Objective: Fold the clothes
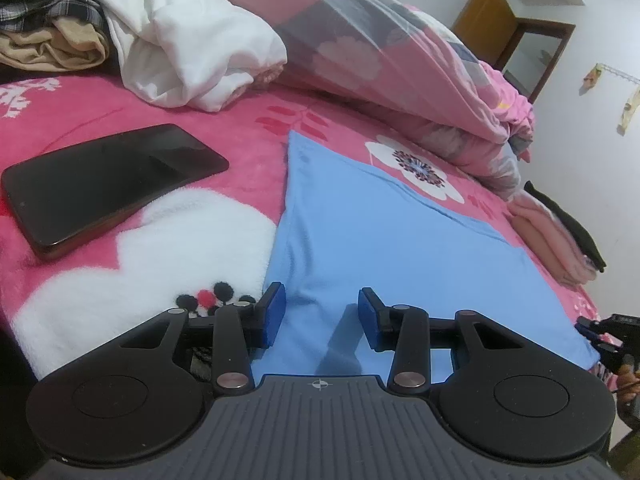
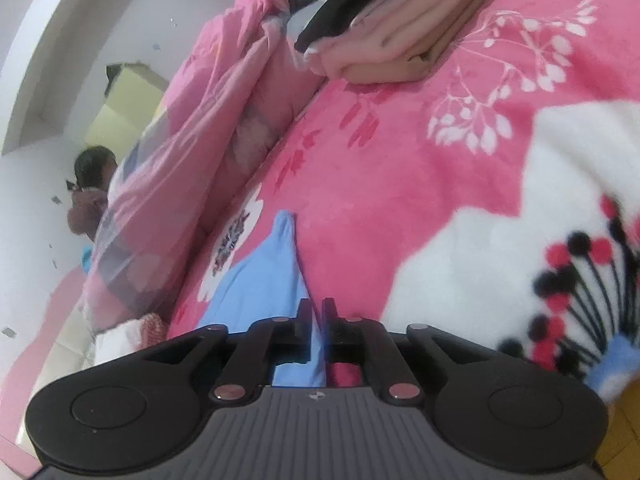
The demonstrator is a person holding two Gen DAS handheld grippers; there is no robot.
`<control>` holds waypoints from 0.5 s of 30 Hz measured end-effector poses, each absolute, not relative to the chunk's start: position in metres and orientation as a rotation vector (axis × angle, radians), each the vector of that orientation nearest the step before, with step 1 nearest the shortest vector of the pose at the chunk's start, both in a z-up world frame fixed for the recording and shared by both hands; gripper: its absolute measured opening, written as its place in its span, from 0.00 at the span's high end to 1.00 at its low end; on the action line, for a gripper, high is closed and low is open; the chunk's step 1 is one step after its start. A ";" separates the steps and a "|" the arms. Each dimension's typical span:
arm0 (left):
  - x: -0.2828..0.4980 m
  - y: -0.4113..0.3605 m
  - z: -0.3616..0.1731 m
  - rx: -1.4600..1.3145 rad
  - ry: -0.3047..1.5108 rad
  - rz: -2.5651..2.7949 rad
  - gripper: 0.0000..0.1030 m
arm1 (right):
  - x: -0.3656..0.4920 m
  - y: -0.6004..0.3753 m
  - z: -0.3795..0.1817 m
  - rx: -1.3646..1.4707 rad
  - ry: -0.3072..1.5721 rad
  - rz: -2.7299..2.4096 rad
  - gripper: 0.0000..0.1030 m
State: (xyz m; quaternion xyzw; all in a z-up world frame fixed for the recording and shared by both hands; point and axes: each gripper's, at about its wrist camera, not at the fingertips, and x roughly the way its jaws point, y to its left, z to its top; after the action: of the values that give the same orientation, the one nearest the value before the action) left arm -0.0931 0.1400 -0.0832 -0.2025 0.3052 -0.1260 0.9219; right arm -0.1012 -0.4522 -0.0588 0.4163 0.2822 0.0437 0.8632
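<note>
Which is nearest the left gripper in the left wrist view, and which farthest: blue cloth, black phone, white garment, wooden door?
1. Flat blue cloth, beneath the jaws.
2. Black phone, left.
3. Crumpled white garment, upper left.
4. Wooden door, far right.

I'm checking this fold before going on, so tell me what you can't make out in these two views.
- Blue garment: its near edge is hidden under the left tongs in the left wrist view.
- Right tongs: nearly closed with blue cloth between them; whether they pinch it is unclear, right wrist view.
- Folded stack: top cut off by the frame edge and blurred.
- Phone: screen dark.
</note>
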 end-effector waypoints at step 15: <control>-0.091 0.141 -0.085 -0.417 0.632 -0.258 0.61 | -0.090 -0.451 -0.063 0.837 0.611 0.090 0.97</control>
State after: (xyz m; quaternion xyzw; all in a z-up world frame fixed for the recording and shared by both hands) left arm -0.0915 0.1407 -0.0846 -0.2032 0.3075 -0.1257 0.9210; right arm -0.0902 -0.4512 -0.0631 0.3999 0.2917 0.0429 0.8678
